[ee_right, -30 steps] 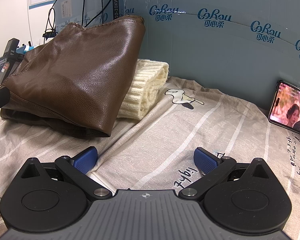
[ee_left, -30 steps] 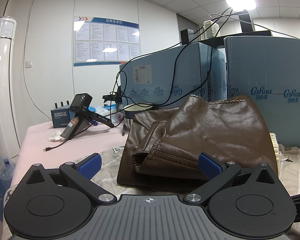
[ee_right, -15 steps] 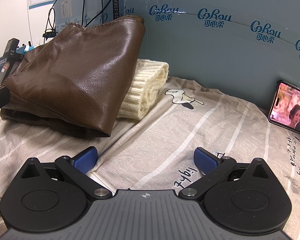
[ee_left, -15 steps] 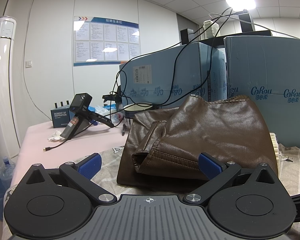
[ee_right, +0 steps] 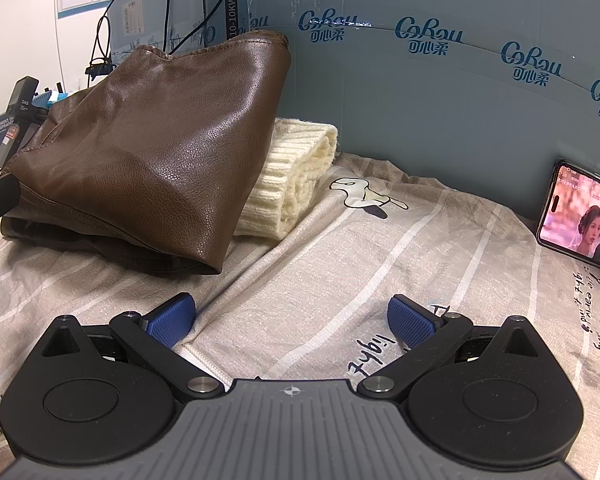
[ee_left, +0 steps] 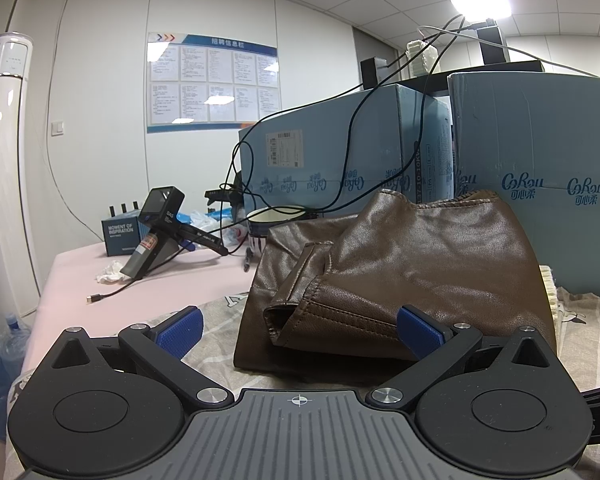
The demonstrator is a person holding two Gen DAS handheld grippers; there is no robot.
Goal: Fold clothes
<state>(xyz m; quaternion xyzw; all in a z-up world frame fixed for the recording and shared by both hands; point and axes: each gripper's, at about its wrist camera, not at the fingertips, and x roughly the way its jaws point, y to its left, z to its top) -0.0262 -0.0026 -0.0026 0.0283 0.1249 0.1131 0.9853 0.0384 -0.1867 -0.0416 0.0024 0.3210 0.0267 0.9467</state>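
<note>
Brown leather jacket already folded, stacked on cream sweater at 11 o'clock against blue boxes, out of the way; left gripper and right gripper spread wide, empty, over striped cloth.

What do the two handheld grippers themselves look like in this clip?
Both match: the left gripper and right gripper each have a grey ribbed body with a small crosshair mark, black linkage arms on round black discs with silver pivot screws, and blue textured pads. No cables or sleeves show.
</note>
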